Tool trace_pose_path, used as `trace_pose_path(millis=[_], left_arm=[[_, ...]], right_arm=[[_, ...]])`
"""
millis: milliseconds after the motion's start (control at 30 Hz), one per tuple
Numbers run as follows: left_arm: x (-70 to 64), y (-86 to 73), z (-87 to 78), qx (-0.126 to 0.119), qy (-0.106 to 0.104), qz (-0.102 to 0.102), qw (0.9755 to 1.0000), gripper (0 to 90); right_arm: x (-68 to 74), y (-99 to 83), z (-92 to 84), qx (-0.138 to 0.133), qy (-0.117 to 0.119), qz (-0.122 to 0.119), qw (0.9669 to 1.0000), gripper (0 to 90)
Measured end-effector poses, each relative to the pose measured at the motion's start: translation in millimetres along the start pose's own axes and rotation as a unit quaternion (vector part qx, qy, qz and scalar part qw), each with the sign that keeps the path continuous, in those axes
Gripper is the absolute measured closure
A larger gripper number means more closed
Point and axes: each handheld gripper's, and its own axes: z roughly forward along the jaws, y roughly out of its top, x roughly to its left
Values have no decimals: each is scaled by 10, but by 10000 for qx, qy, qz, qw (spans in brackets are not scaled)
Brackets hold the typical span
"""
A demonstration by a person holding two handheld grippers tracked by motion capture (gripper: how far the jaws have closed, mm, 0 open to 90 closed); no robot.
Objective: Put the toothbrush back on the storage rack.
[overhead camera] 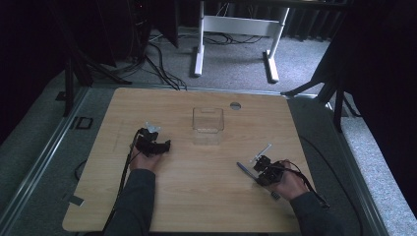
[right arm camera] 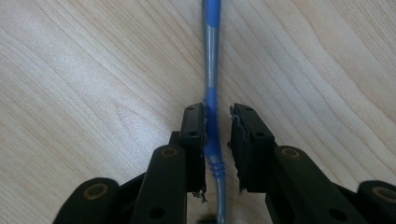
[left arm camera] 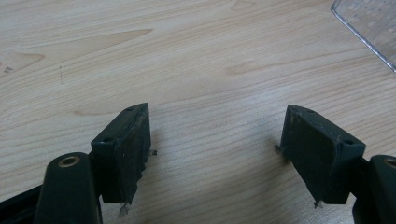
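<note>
right gripper (right arm camera: 217, 140) | astride toothbrush (right arm camera: 211, 70) | bristle end cut off, grip unclear

The toothbrush (right arm camera: 211, 93) runs off the right gripper view's top edge, its head unseen. The clear box (left arm camera: 371, 28) is cut by the left gripper view's top right corner.

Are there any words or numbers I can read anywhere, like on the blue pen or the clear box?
None can be read. The blue pen between the right gripper's jaws shows no print, the clear box is plain, and the wooden table bears only grain.
</note>
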Motion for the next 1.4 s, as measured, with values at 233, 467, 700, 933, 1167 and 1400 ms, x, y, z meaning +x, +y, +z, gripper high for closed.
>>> trace_pose_path(millis=[233, 467, 700, 933, 1167, 1400], left_arm=[[0, 0, 0, 0, 0, 1, 10000, 246], [0, 0, 0, 0, 0, 0, 10000, 246], [0, 0, 0, 0, 0, 0, 10000, 246], [0, 0, 0, 0, 0, 0, 10000, 246], [0, 0, 0, 0, 0, 1, 10000, 246], [0, 0, 0, 1, 0, 1, 10000, 246]], right_arm=[[1, -11, 32, 53, 31, 9, 10000, 745], [-11, -14, 55, 88, 99, 43, 9999, 750], [-17, -6, 61, 126, 159, 91, 9998, 762], [-21, -2, 69, 148, 176, 80, 9997, 773], [-24, 5, 71, 157, 228, 89, 9996, 791], [-23, -2, 68, 143, 255, 63, 9996, 801]])
